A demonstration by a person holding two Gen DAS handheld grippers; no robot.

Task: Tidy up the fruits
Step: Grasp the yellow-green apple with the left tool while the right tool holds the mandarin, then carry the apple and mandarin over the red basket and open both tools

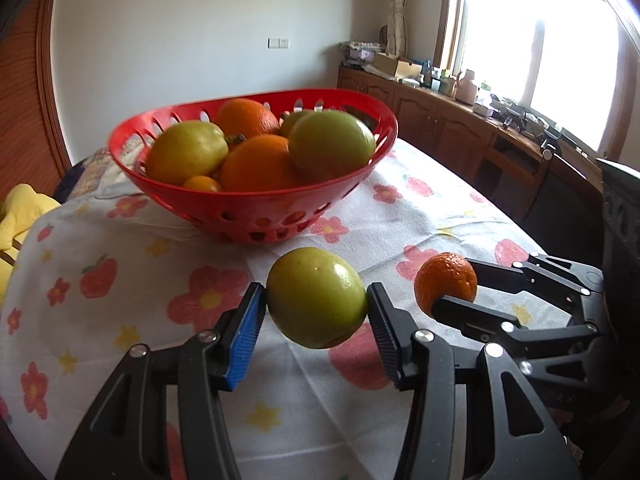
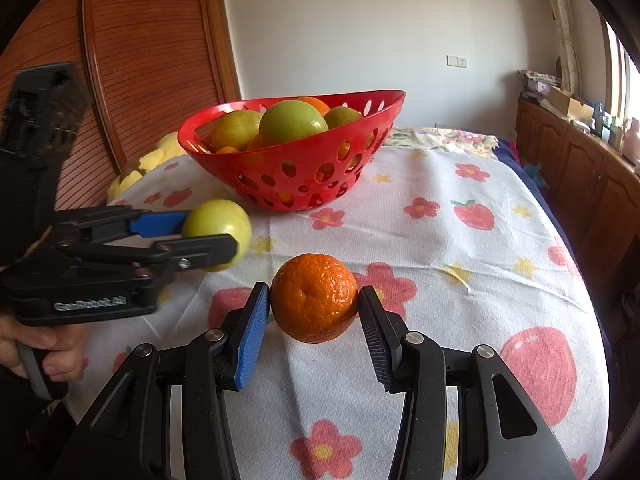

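My left gripper point(image 1: 316, 312) is shut on a green apple point(image 1: 316, 296) and holds it above the flowered tablecloth; it also shows in the right wrist view point(image 2: 208, 236) with the apple point(image 2: 218, 220). My right gripper point(image 2: 314, 312) is shut on a small orange point(image 2: 314, 296), just above the cloth; in the left wrist view it point(image 1: 452, 292) holds the orange point(image 1: 446, 282) to the right of the apple. A red perforated basket point(image 1: 256, 204) point(image 2: 304, 172) stands beyond both, holding several green apples and oranges.
The table has a white cloth with flowers and strawberries point(image 2: 460, 248). A yellow soft object point(image 1: 20, 216) lies at the table's left edge. A wooden panel point(image 2: 140, 60) stands left; wooden cabinets with clutter point(image 1: 460, 120) run under the window on the right.
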